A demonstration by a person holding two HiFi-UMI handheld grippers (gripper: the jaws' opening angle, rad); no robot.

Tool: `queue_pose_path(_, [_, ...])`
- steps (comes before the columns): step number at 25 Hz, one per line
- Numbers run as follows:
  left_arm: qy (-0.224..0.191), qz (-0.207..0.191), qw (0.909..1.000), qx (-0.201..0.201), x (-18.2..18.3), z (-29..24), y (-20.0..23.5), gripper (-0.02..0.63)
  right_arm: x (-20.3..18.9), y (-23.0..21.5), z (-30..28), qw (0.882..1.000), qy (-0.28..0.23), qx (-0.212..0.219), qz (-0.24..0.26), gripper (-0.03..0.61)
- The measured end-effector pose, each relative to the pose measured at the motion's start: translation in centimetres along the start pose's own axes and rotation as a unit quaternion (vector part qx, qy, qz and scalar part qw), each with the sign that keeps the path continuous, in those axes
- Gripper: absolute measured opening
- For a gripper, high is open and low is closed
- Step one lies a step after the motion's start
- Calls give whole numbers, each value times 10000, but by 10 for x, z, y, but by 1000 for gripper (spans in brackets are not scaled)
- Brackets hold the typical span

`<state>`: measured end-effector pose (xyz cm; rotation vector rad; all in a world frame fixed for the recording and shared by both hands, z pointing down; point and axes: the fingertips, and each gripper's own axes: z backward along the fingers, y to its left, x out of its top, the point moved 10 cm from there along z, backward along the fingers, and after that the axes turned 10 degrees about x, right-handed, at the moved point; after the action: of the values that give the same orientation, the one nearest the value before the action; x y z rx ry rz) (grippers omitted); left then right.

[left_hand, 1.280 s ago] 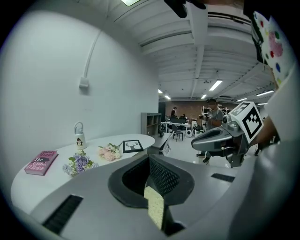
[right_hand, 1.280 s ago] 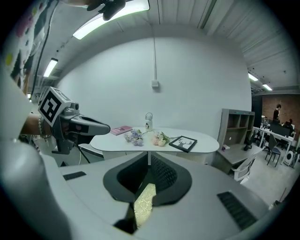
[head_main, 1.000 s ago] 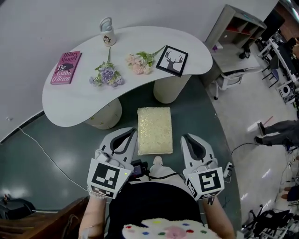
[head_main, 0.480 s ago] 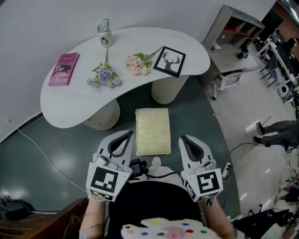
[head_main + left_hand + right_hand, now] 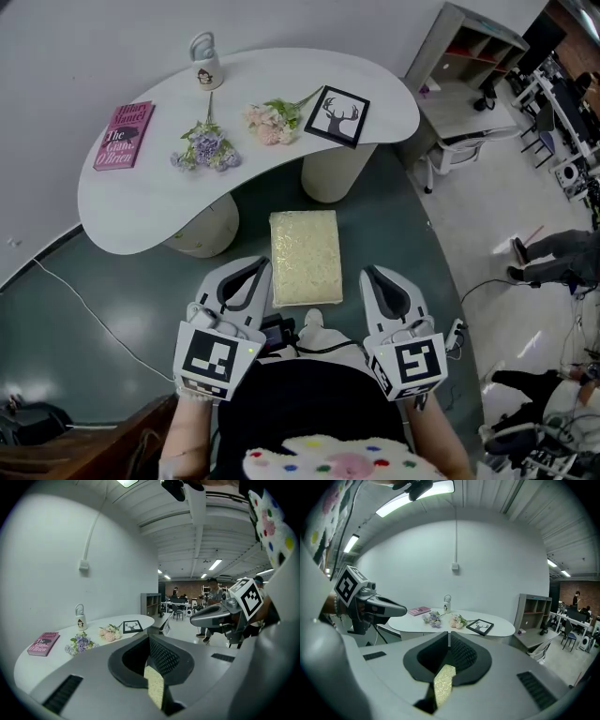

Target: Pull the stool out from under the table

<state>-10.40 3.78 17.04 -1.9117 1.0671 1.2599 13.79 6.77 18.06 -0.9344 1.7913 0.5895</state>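
Against the wall stood the curved white surface (image 5: 141, 202), and the stool (image 5: 304, 256) lay on the floor (image 5: 112, 291) with its far end near the surface's edge, its long axis running back toward the person. Flanking its near end, the left gripper (image 5: 251, 274) sat just beside one corner and the right gripper (image 5: 375, 281) slightly farther off the other, each with fingers (image 5: 164, 657) pressed together on nothing.

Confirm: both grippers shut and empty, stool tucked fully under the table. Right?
Wrong on the stool. The head view shows the stool out on the floor in front of the table, its whole top in sight, between the left gripper and the right gripper. Both grippers are shut and empty, as you said.
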Motion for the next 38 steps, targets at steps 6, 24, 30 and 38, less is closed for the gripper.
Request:
queue_pose_path(6, [43, -125, 9999, -82, -4, -1, -2, 15, -3, 5, 1, 10000, 43, 17, 3, 43])
queue_pose_path(24, [63, -88, 9997, -229, -6, -6, -6, 15, -5, 7, 2, 9999, 151, -68, 3, 40])
queue_pose_path(30, [65, -137, 9995, -270, -7, -8, -8, 15, -6, 8, 2, 9999, 145, -68, 52, 40])
queue_pose_path(38, [78, -182, 9994, -284, -7, -8, -9, 15, -7, 9, 3, 9998, 146, -58, 75, 40])
